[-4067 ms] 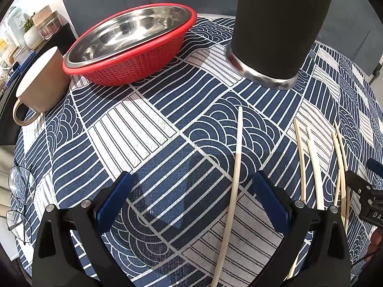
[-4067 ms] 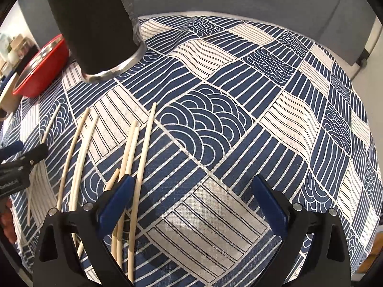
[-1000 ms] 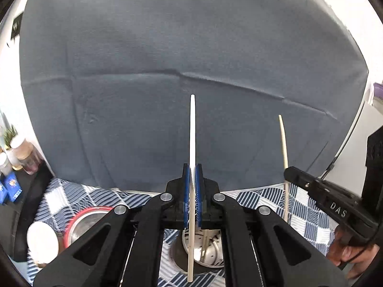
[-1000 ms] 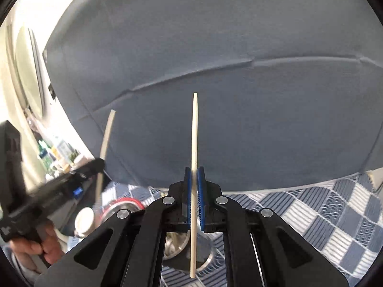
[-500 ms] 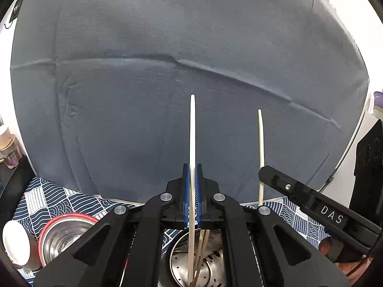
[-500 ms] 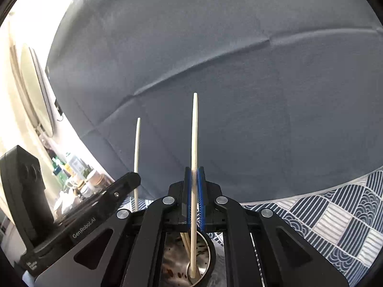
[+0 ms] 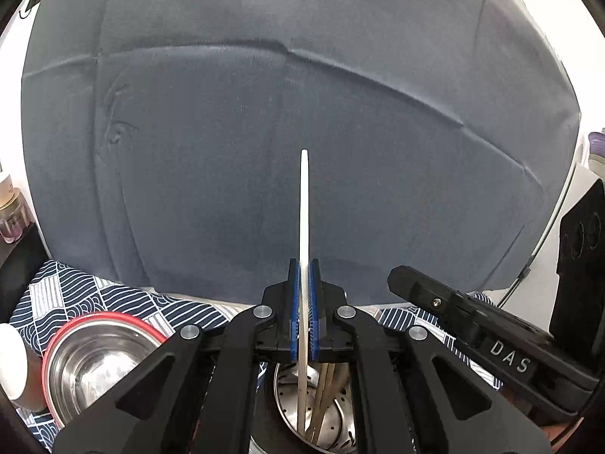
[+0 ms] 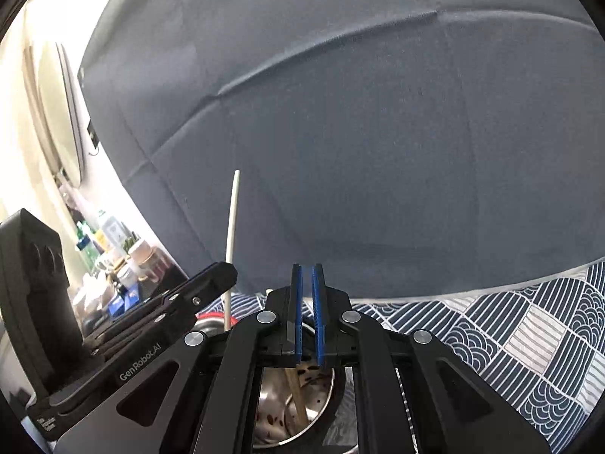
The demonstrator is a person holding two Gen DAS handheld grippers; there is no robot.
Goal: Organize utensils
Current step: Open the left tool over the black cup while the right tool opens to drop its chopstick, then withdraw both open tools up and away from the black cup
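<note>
Released since half a second ago, the right gripper stands slightly parted, empty (chopstick gone). Left gripper clamps its chopstick upright, lower centre, above the holder.

Left gripper jaws clamped on upright chopstick, lower end inside perforated steel holder holding other chopsticks.
</note>
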